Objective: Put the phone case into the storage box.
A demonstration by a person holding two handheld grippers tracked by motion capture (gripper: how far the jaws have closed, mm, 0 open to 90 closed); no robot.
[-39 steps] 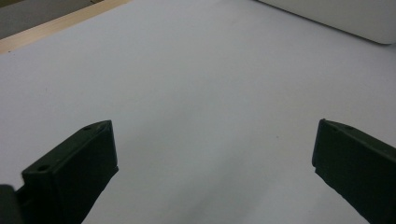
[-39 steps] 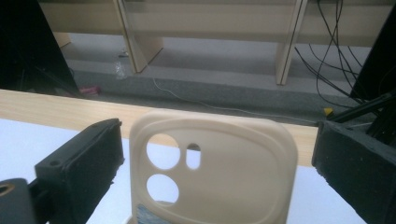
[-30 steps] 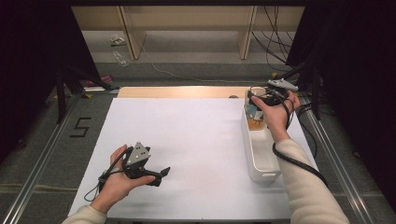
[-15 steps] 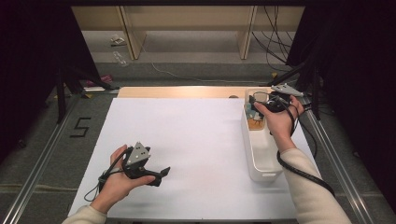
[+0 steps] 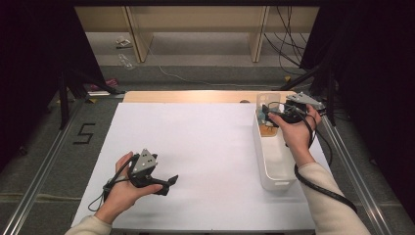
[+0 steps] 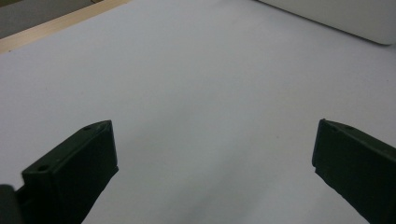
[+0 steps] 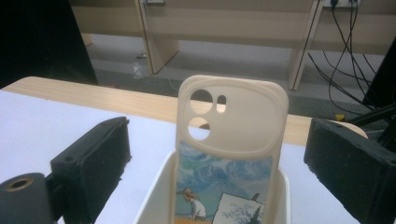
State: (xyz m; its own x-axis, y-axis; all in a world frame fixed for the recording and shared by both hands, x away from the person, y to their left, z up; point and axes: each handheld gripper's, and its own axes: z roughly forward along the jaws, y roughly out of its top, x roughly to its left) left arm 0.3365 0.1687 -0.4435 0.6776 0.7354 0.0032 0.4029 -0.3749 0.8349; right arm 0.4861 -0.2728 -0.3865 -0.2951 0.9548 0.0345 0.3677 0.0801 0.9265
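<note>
While the left tongs (image 5: 169, 182) rested low on the white surface (image 5: 205, 147), well apart from everything, their jaws stood released with only bare sheet between them; I judge this hand was simply waiting. The right tongs (image 7: 219, 154) hung over the far end of the white bin (image 5: 274, 161), also released, with a phone case (image 7: 229, 154) standing upright between the two jaws and touching neither. The case leaned inside the bin's far end, probably so that its edges could be gripped from above. It had cream plastic with camera holes and a painted picture. What else lay in the bin I cannot tell.
</note>
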